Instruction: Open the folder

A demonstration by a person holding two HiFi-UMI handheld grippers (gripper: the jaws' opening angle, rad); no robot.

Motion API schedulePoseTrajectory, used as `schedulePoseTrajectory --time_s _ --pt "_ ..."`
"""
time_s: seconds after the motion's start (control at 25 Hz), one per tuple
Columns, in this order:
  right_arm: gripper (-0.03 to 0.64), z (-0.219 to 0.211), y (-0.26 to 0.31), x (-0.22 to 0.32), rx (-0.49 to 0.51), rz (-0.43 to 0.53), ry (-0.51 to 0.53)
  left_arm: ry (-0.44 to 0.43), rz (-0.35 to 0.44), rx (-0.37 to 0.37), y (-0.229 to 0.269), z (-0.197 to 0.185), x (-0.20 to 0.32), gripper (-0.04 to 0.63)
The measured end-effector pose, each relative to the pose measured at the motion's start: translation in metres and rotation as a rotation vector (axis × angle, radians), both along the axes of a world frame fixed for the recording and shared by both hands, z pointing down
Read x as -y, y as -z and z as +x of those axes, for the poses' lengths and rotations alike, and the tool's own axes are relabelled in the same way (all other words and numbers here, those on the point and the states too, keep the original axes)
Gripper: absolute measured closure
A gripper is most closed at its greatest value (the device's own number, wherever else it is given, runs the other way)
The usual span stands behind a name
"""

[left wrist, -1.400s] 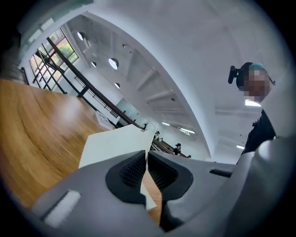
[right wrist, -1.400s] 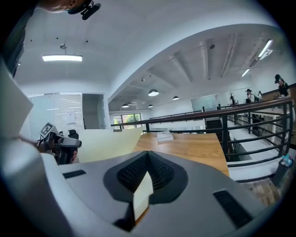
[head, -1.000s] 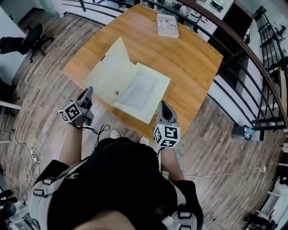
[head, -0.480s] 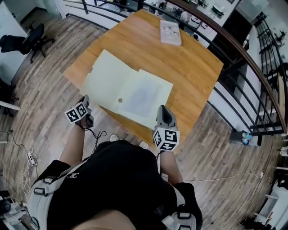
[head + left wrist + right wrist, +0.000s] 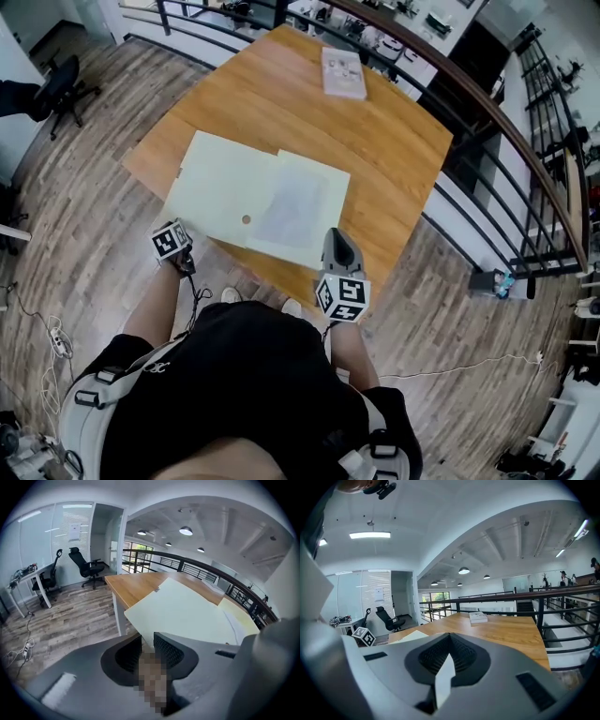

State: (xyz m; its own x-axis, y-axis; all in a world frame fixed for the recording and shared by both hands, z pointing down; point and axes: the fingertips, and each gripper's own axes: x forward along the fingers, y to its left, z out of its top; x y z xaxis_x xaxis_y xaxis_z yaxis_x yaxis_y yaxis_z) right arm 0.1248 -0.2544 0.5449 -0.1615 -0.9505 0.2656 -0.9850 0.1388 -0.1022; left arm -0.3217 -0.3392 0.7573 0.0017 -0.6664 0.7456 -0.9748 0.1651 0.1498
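- Left tool was pinched shut on the near edge of the folder's left cover.
- Right tool had its jaws closed on the right leaf's near edge.
- Spread flat, the folder lay along the tabletop's near edge; opening looked done, with only releasing to do.

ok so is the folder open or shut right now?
Open. The folder lies spread flat on the table, its cover laid out to the left and the sheet inside exposed.
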Motion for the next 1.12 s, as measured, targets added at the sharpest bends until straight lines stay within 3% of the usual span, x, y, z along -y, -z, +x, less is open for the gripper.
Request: schedulePoseTrajectory --time_s 0.24,0.36,0.56,0.8,1.0,1.12 --pt "0.612 0.000 -0.002 -0.006 0.002 -0.007 -0.002 0.032 0.050 -0.069 0.006 -0.013 -0.002 0.464" --pt "0.612 -0.001 -0.005 -0.004 0.006 -0.011 0.011 0.008 0.096 -0.044 0.022 -0.017 -0.005 0.433" --pt "0.611 -0.010 -0.010 0.004 0.024 -0.010 0.055 0.012 0.200 -0.026 0.059 -0.015 -0.014 0.431" --pt "0.611 -0.019 -0.006 0.014 0.034 0.008 0.108 0.019 0.364 0.051 0.131 -0.019 -0.018 0.434" --pt "0.612 -0.025 0.001 0.018 0.040 0.027 0.129 -0.010 0.538 0.108 0.208 -0.019 -0.024 0.571" --pt "0.611 -0.026 0.004 0.018 0.038 0.034 0.133 -0.064 0.618 0.105 0.245 -0.002 -0.027 0.591"
